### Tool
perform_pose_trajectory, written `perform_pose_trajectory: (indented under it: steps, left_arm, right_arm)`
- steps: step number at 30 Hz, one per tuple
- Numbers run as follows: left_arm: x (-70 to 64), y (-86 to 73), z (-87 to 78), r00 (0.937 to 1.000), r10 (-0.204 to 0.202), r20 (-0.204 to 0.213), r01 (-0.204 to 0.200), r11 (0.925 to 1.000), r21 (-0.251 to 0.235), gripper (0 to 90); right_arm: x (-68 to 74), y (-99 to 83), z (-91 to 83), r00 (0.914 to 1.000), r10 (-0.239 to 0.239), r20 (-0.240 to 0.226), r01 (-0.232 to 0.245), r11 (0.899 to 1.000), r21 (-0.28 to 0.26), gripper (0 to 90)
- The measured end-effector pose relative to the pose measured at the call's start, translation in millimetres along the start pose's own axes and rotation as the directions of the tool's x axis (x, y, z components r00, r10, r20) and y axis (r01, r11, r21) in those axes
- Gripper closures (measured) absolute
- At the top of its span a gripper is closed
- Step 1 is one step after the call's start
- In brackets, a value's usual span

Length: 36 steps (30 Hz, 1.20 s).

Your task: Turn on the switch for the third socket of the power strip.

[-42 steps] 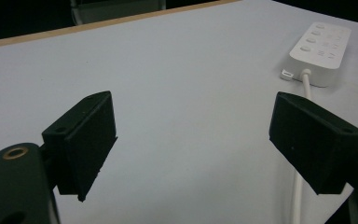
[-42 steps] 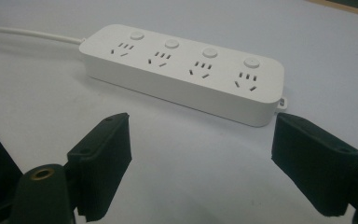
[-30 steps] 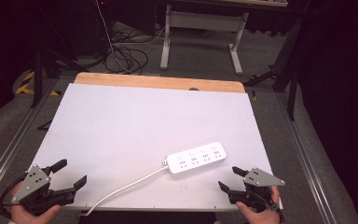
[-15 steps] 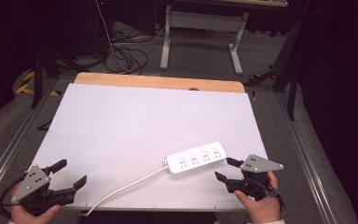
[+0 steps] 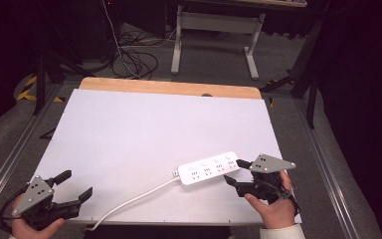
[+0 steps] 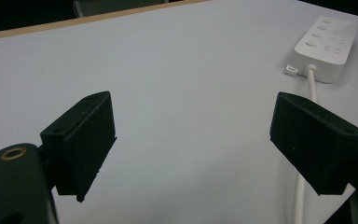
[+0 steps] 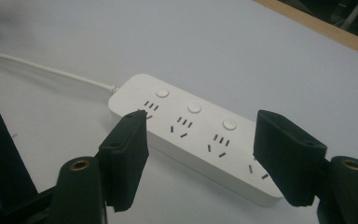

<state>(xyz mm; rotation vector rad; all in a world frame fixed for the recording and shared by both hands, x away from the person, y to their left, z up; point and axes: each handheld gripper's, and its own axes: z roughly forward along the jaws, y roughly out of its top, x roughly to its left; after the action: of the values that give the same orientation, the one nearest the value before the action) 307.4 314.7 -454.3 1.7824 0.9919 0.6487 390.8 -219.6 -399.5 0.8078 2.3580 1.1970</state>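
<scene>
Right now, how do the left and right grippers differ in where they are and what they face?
The right gripper sits at the end of the power strip, its jaws open to either side of the strip's end without touching it; the left gripper hovers over bare table at the near left corner, far from the strip. The right points left toward the strip; the left points right, toward the cord. Both are open and hold nothing.

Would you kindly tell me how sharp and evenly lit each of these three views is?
High view: white table bright, surrounding floor nearly black. Left gripper view: soft overall, power strip hazy at top right, left gripper open over bare table. Right gripper view: strip's sockets fairly crisp, top-left corner smeared, right gripper open.
</scene>
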Motion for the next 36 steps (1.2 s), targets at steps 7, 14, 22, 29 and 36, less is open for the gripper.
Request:
perform_pose_trajectory:
  steps: [7, 14, 22, 29, 36]
  left_arm:
    - [-0.1, 0.0, -0.1, 1.0000, -0.001, -0.002, 0.001, 1.0000, 0.001, 14.5]
    - [-0.6, -0.1, 0.4, 1.0000, 0.000, -0.004, 0.000, 1.0000, -0.003, 14.5]
    - [-0.5, -0.1, 0.2, 1.0000, -0.002, -0.005, 0.002, 1.0000, -0.001, 14.5]
    - [-0.3, 0.1, 0.1, 1.0000, -0.002, -0.003, 0.002, 1.0000, 0.000, 14.5]
    - [-0.4, 0.1, 0.2, 1.0000, -0.004, -0.003, 0.004, 1.0000, -0.001, 14.6]
  right_arm:
    - [-2.1, 14.1, 4.7, 0.9993, -0.038, 0.006, 0.038, 0.999, 0.024, 35.5]
    - [-4.8, 22.1, 6.7, 0.9989, -0.046, 0.009, 0.046, 0.999, 0.022, 35.5]
    - [-8.5, 30.6, 16.6, 0.9987, -0.050, -0.004, 0.050, 0.998, 0.043, 36.3]
    - [-11.9, 33.4, 18.6, 0.9993, -0.037, -0.007, 0.037, 0.998, 0.045, 41.5]
    - [-18.7, 36.0, 26.0, 0.9970, 0.036, -0.068, -0.028, 0.994, 0.110, 75.3]
